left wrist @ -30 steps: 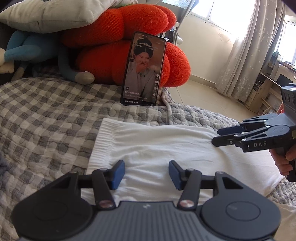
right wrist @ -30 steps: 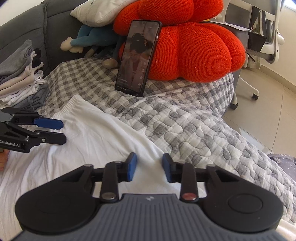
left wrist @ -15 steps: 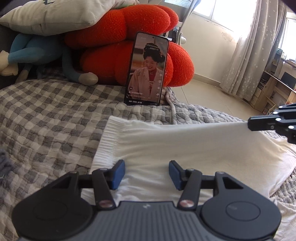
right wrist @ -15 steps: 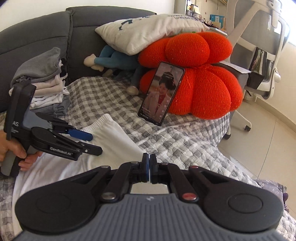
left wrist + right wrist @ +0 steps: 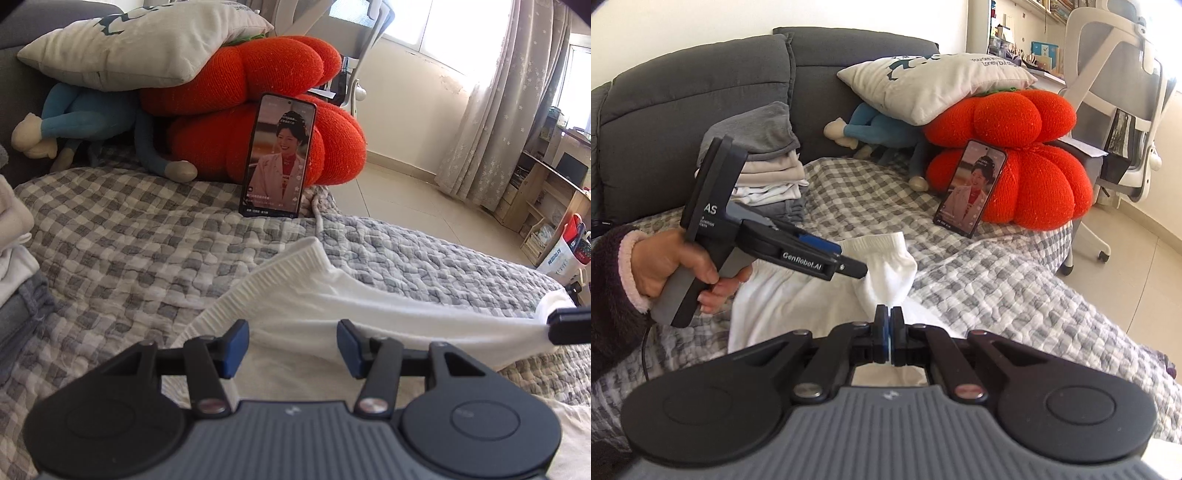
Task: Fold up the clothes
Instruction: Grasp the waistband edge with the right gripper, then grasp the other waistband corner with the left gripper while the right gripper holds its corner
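Note:
A white garment (image 5: 369, 314) with a ribbed hem lies on the grey checked quilt (image 5: 129, 251). My right gripper (image 5: 888, 325) is shut on an edge of the white garment (image 5: 886, 266) and holds it lifted off the quilt, so the cloth stretches taut. In the left wrist view the right gripper (image 5: 569, 325) shows at the right edge, with the cloth pinched in its tip. My left gripper (image 5: 291, 343) stands open just above the garment's near part, with nothing pressed between its pads. A hand in a dark sleeve holds the left gripper (image 5: 846, 258) beside the raised cloth.
A stack of folded clothes (image 5: 768, 173) sits at the sofa back on the left. A phone (image 5: 280, 162) leans on a red pumpkin cushion (image 5: 240, 85), under a pale pillow (image 5: 934, 85) and beside a blue plush toy (image 5: 92, 118). An office chair (image 5: 1123, 74) stands beyond the sofa's right end.
The right gripper shut on the garment's edge, then rose and pulled back, drawing the cloth up and taut. The left gripper stayed open and lifted a little.

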A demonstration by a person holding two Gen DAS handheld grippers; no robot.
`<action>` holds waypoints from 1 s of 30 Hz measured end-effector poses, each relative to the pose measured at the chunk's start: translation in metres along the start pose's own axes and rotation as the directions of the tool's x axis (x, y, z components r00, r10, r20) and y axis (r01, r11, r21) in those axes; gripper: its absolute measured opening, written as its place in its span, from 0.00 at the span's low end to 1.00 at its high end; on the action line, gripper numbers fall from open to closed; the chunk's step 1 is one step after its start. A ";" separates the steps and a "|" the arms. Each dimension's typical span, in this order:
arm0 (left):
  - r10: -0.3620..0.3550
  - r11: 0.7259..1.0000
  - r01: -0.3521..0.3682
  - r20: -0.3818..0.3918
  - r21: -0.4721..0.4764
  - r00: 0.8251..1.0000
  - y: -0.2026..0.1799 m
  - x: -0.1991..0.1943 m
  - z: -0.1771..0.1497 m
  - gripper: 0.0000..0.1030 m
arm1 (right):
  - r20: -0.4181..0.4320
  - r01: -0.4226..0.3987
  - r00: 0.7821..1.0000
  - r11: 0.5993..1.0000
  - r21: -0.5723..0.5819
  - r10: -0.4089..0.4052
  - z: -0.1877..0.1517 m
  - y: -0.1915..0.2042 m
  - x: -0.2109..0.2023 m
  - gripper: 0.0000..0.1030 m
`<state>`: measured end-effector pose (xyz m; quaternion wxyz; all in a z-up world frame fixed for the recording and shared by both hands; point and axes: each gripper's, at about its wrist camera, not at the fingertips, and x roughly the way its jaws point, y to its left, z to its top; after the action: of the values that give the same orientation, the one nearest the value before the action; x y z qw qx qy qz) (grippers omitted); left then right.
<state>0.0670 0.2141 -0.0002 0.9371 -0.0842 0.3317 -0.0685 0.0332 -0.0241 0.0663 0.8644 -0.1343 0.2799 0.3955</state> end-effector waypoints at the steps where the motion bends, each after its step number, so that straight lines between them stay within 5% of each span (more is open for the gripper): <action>1: -0.002 1.000 0.002 0.001 -0.002 1.000 -0.001 -0.004 -0.001 0.52 | -0.006 -0.008 1.000 1.000 0.018 0.008 -0.004 0.002 -0.001 0.01; 14: 0.017 1.000 -0.016 -0.019 0.016 1.000 -0.029 -0.014 0.005 0.56 | -0.129 -0.120 0.980 0.965 0.234 0.154 -0.073 -0.001 0.031 0.02; 17: 0.018 1.000 -0.018 -0.045 -0.007 0.999 -0.032 -0.009 0.006 0.56 | -0.099 -0.157 0.977 0.954 0.256 0.188 -0.081 -0.007 0.033 0.02; 24: -0.029 0.984 0.011 -0.102 -0.175 0.994 -0.034 0.009 0.026 0.56 | -0.019 -0.239 0.968 0.937 0.255 0.252 -0.095 -0.017 0.032 0.02; 30: -0.064 0.899 -0.035 -0.211 -0.436 0.975 -0.021 0.029 0.034 0.57 | 0.066 -0.335 0.940 0.868 0.366 0.335 -0.109 -0.040 0.033 0.02</action>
<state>0.1097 0.1924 0.0123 0.8513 -0.2866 0.4395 -0.0081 0.0396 -0.0792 -0.0414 0.7923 0.0825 0.3687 0.4790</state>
